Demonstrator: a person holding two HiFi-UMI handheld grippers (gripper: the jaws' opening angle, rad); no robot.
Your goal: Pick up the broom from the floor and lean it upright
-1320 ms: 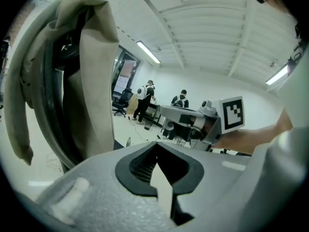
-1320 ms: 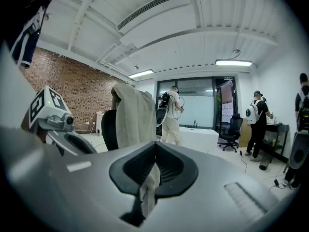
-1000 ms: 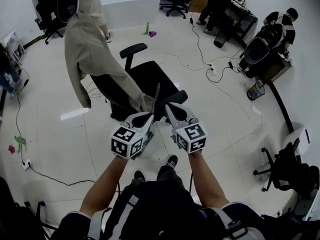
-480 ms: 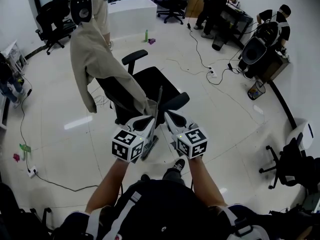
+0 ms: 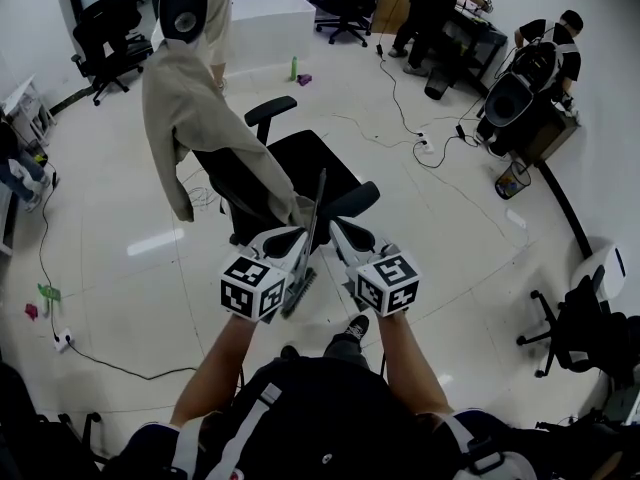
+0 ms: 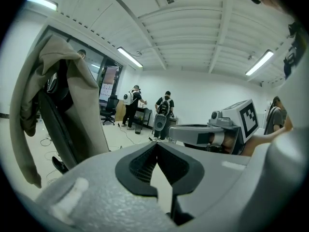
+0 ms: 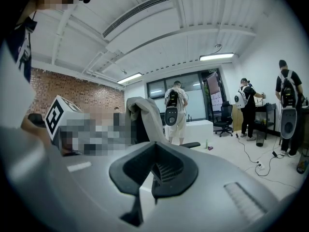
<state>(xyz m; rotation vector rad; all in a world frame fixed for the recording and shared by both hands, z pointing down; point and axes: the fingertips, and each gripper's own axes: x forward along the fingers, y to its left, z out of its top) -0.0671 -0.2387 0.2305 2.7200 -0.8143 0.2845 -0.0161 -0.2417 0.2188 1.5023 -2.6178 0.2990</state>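
Note:
The broom (image 5: 316, 208) stands nearly upright, its thin grey handle against the front of the black office chair (image 5: 310, 158) and its head (image 5: 298, 290) low between my two grippers. Left of the handle is my left gripper (image 5: 297, 234), close to it and shut. In the left gripper view its tips (image 6: 155, 145) meet with nothing between them. On the handle's other side my right gripper (image 5: 338, 226) is shut too, and its pads (image 7: 155, 144) meet empty. Neither gripper view shows the broom.
A beige coat (image 5: 185, 108) hangs over the chair's back. Cables (image 5: 420, 138) trail across the floor, with a waste bin (image 5: 510, 180) at the right. A white table (image 5: 262, 18), more office chairs and several people stand at the room's far side.
Both grippers have drawn back a little toward me and slightly apart. The broom stays propped against the chair.

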